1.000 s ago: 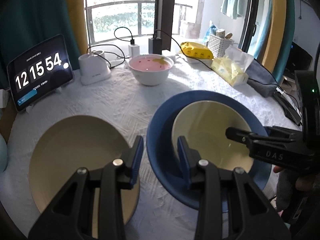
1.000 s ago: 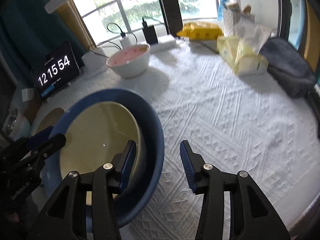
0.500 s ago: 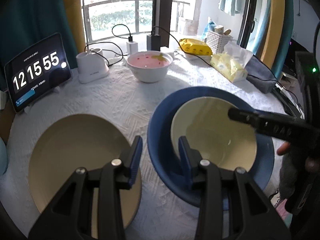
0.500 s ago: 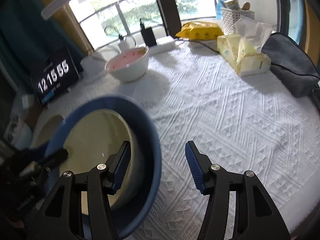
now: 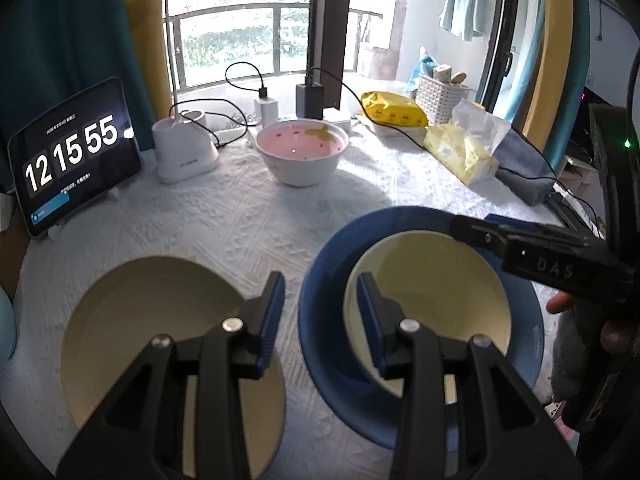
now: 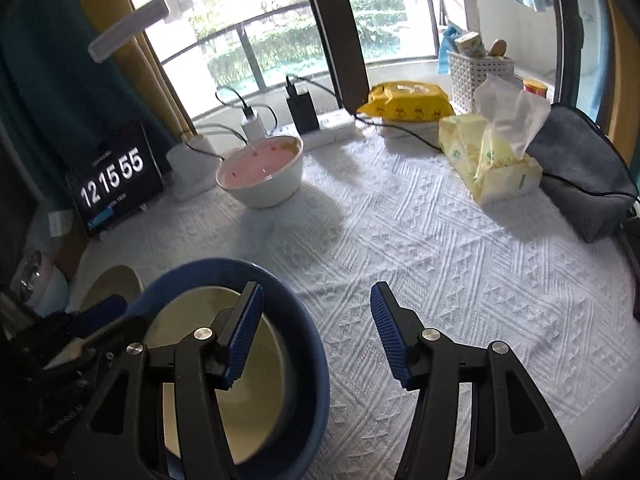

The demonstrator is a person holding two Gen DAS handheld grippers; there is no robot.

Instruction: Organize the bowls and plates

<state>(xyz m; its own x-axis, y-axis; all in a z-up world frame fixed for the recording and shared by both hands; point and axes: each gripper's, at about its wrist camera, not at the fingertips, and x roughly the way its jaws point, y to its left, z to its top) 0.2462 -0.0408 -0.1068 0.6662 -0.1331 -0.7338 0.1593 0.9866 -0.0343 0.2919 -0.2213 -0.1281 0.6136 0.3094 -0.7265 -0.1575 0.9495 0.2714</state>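
Note:
A flat cream plate [image 5: 152,328] lies at the near left of the round table. To its right stands a deep blue dish [image 5: 400,216] with a cream bowl [image 5: 432,292] nested in it. My left gripper [image 5: 320,312] hovers open and empty over the gap between plate and dish. My right gripper [image 6: 316,334] is open too, its left finger above the blue dish [image 6: 224,268] and cream bowl [image 6: 188,308], its right finger over bare cloth; it grips nothing. In the left wrist view the right gripper's fingers [image 5: 520,248] cross the dish's far right rim. A white bowl with a pink inside [image 5: 302,152] stands farther back.
Along the back stand a tablet clock [image 5: 72,156], a white lamp base [image 5: 184,152], chargers with cables, a yellow packet [image 6: 408,98], a tissue pack [image 6: 492,160] and a grey pouch [image 6: 580,176]. White patterned cloth [image 6: 460,280] covers the table to the right of the dish.
My right gripper has lifted and drawn back from the blue dish and cream bowl, with its jaws a little wider. The left gripper and the dishes have stayed put.

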